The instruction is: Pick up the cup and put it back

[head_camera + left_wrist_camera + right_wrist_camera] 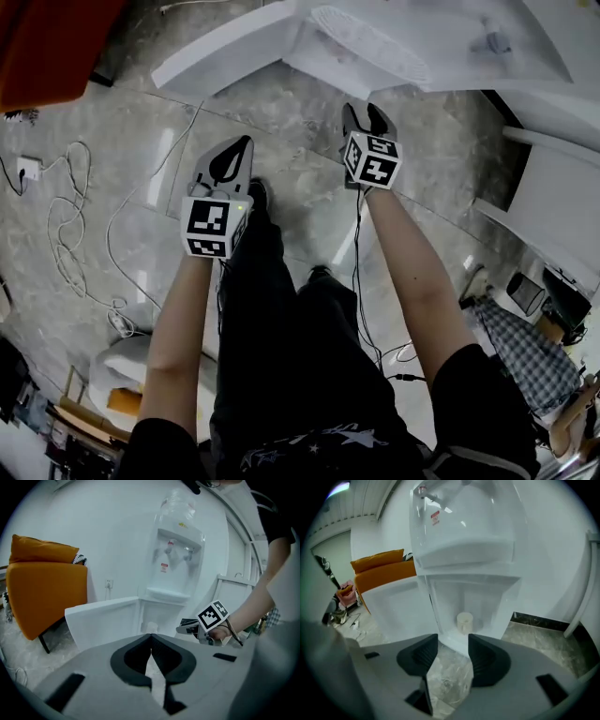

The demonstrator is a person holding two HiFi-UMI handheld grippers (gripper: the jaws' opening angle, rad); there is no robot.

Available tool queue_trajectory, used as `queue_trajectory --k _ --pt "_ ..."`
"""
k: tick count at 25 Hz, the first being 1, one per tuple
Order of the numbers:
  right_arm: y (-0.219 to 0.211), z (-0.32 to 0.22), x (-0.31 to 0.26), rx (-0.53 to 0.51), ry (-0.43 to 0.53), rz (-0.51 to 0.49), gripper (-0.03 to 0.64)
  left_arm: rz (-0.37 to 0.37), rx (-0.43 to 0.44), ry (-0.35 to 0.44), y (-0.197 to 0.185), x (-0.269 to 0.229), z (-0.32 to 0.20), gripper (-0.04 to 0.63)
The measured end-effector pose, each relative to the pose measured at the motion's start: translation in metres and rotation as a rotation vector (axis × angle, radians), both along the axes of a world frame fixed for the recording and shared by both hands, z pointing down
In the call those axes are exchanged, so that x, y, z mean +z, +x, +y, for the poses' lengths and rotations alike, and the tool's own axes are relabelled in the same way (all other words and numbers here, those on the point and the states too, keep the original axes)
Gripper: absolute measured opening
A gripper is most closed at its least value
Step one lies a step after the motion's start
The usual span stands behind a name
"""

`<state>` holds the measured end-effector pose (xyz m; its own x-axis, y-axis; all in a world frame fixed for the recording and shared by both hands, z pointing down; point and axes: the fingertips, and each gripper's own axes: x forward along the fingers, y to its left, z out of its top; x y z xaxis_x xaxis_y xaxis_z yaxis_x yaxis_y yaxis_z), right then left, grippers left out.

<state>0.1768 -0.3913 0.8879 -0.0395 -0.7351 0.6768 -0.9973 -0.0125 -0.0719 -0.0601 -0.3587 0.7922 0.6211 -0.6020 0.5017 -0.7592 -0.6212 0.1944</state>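
Note:
A small pale cup stands upright inside the open lower compartment of a white water dispenser, straight ahead of my right gripper. That gripper is open, with only floor showing between its dark pads, and the cup lies well beyond its tips. In the head view the right gripper points at the dispenser's base, and the cup is hidden there. My left gripper hangs further back over the stone floor. Its pads meet at the tips with nothing between them.
The dispenser's white cabinet door stands swung open to the left. An orange armchair sits left of it by the wall. Cables trail over the floor at left. A white frame stands at the right.

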Motion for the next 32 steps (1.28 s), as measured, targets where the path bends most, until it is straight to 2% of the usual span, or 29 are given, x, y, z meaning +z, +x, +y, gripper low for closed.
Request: queue_trajectory --k 7,11,14,17,20,23,26,32 --pt "0.015 -0.07 0.096 0.02 0.047 0.065 0.192 -0.013 0.012 0.055 -0.009 0.084 -0.053 0.009" --pt "0.021 -0.11 0.131 0.068 0.066 0.047 0.192 -0.004 0.002 0.081 -0.01 0.119 -0.079 0.009" --pt "0.032 -0.132 0.152 0.125 0.079 0.031 0.187 -0.02 0.033 0.129 -0.007 0.139 -0.093 0.009" --pt "0.035 -0.148 0.166 0.13 0.102 0.041 0.174 -0.025 0.049 0.154 -0.009 0.151 -0.1 0.009" --pt "0.04 -0.16 0.169 0.114 0.128 0.101 0.108 -0.013 0.06 0.182 -0.007 0.155 -0.104 0.009" --pt "0.041 -0.163 0.173 0.096 0.099 0.12 0.058 -0.039 0.087 0.225 -0.005 0.148 -0.1 0.009" --pt "0.04 -0.157 0.165 0.079 0.063 0.086 0.049 -0.061 0.108 0.256 -0.004 0.131 -0.092 0.009" --pt "0.017 -0.099 0.116 0.028 0.013 0.009 0.046 -0.04 0.062 0.214 -0.007 0.068 -0.054 0.009"
